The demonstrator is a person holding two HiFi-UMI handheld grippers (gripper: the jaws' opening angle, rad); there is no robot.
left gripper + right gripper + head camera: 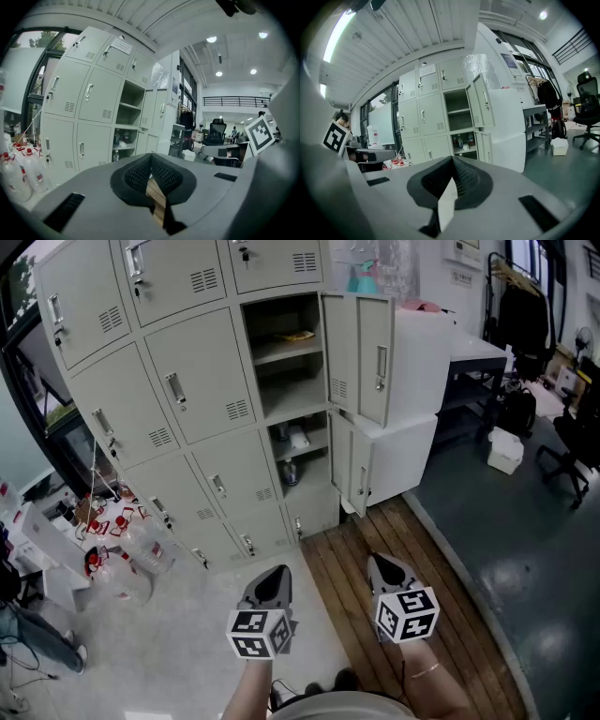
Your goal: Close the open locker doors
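Left gripper (277, 574) and right gripper (378, 565) hang side by side in front of the person, both aimed at the locker bank (187, 381) and well apart from it. In each gripper view the jaws meet at their tips with nothing between them. Most of the pale grey doors in the bank are shut, but the rightmost column has two open: the upper open door (361, 357) and the lower open door (352, 465) both swing out to the right, near a white cabinet (422, 381) beside the lockers. A yellow item (298, 336) lies on a shelf behind the upper door, and a few small containers (292, 454), too small to identify, sit behind the lower one. Underfoot, a strip of wooden planks (436, 554) runs from the open lockers toward the person, with a pale speckled floor (178, 652) on its left and a dark smooth floor (525, 568) on its right. Clear bottles with red caps (117, 535) cluster at the foot of the lockers on the left. Farther right stand a table (473, 352), a white box (504, 451) and a black office chair (574, 442).
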